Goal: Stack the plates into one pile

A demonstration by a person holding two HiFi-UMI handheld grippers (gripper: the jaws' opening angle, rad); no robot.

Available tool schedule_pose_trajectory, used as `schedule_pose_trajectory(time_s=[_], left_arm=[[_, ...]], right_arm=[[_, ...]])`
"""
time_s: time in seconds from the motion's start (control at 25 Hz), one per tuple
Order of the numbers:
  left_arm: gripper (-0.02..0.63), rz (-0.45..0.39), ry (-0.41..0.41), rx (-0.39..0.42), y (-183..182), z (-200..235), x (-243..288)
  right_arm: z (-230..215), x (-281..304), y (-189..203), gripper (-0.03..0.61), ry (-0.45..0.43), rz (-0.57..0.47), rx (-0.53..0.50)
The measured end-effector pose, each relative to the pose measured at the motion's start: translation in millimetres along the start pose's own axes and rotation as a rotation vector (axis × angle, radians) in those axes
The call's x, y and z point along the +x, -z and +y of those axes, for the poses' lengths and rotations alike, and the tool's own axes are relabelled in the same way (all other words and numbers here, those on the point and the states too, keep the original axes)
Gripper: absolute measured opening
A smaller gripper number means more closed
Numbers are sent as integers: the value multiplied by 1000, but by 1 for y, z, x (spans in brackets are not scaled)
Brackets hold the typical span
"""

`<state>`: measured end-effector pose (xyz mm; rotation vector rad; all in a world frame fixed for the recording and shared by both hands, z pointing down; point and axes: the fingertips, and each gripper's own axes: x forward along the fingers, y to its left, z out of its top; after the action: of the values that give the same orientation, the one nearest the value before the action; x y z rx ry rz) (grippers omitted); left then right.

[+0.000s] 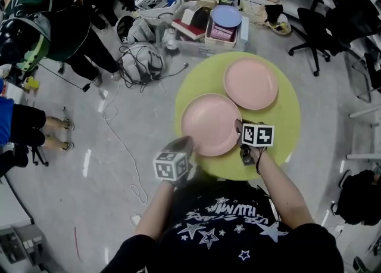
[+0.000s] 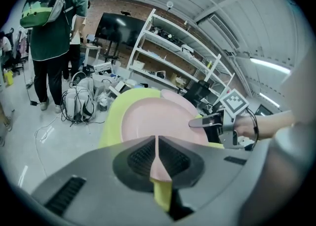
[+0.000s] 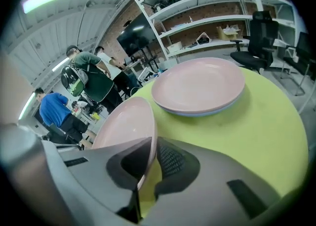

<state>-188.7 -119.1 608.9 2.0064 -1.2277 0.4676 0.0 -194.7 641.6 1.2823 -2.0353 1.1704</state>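
The left claw (image 1: 182,145) and the right claw (image 1: 239,128) each pinch the rim of the near pink plate (image 1: 208,123), which sits near-left on the round green surface (image 1: 287,118), just beside the far pink plate (image 1: 250,83) at far right.

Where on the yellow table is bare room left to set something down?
The table is barest on its right side, bordered by the far plate, the right tongs and the rim. A narrow strip lies at back left, between far plate and rim. The near edge is crowded: the left tongs and right tongs grip the near plate.
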Motion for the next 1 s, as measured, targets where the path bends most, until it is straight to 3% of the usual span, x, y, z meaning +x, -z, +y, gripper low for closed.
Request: schedule_pose_trajectory(time_s=[0.44,0.56,0.72,1.0], left_arm=[[31,-21,-16,8,-14,-8,0],[31,-22,-11,22,-20,-15,4],[31,-29,-4,47,-33,-26,12],[31,-40,6,88,-52,-45,32]], right_arm=[[9,-13,-27,29,-77,-82,34],[4,-22,-40,29,-114,-118,98],[-15,-36,-63,29,-147,-190,193],[-72,-56,-90,31,-90,-272,306]])
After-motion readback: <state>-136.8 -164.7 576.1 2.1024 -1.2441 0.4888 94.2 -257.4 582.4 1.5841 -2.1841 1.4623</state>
